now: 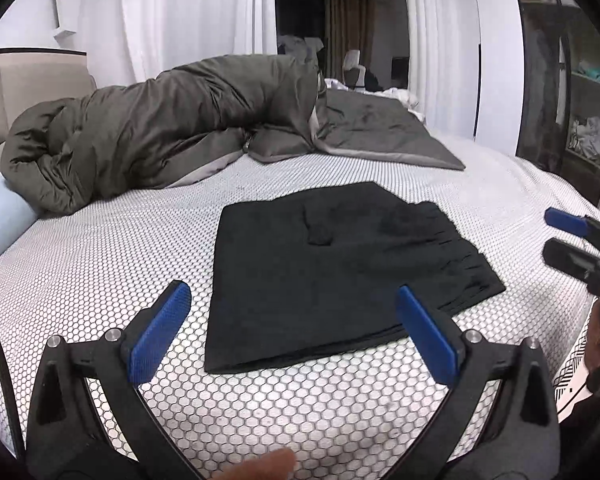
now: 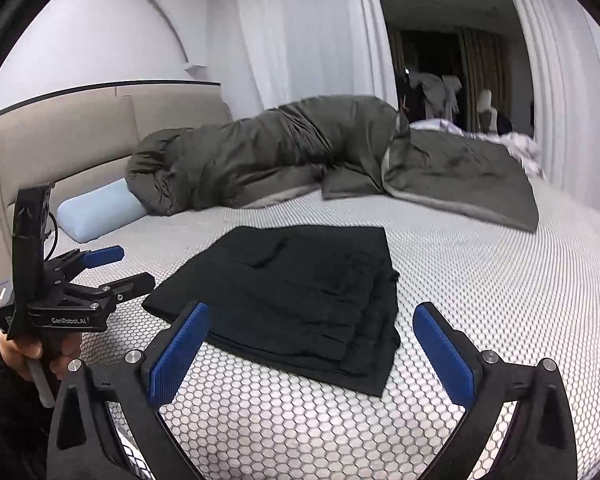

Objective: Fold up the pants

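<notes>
Black pants (image 1: 332, 272) lie folded in a flat rectangle on the bed's honeycomb-patterned cover (image 1: 100, 264). They also show in the right wrist view (image 2: 300, 300), with stacked layers at the near right corner. My left gripper (image 1: 292, 304) is open and empty, held just above the pants' near edge. It also shows at the left of the right wrist view (image 2: 120, 268), beside the pants. My right gripper (image 2: 312, 320) is open and empty over the near edge of the pants. Its fingertips (image 1: 560, 220) show at the right of the left wrist view, apart from the cloth.
A bunched olive-grey duvet (image 1: 160, 132) lies across the back of the bed. A light blue pillow (image 2: 100, 208) sits by the padded headboard (image 2: 80, 140). White curtains (image 1: 188, 12) hang behind. A dark glass cabinet (image 1: 564, 80) stands at the right.
</notes>
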A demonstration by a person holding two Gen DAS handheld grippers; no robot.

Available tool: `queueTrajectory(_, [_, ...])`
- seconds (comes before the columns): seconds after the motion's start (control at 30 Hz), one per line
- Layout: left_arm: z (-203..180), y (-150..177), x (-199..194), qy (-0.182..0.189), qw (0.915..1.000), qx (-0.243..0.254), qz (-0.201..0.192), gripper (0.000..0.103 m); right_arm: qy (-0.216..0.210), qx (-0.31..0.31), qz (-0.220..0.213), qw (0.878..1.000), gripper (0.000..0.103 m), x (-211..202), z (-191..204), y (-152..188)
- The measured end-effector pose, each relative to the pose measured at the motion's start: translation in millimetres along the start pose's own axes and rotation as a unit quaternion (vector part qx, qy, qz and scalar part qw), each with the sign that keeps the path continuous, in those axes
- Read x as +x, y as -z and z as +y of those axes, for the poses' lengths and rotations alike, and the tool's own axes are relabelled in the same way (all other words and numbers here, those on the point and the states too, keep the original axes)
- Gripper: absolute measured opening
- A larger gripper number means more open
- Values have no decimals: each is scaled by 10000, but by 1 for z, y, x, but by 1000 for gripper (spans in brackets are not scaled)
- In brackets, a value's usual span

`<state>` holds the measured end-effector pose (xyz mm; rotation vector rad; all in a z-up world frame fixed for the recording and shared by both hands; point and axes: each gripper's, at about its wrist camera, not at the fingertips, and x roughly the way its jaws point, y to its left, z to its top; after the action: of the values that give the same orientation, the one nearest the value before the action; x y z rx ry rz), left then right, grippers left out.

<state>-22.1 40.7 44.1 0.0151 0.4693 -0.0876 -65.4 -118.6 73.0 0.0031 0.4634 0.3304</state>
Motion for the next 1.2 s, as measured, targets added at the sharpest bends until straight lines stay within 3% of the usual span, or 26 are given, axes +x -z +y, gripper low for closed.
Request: queueTrajectory(1.2, [-4,-1,6,-106,9999,-29,-58,102,116,-27,-54,9999,103,7,20,3])
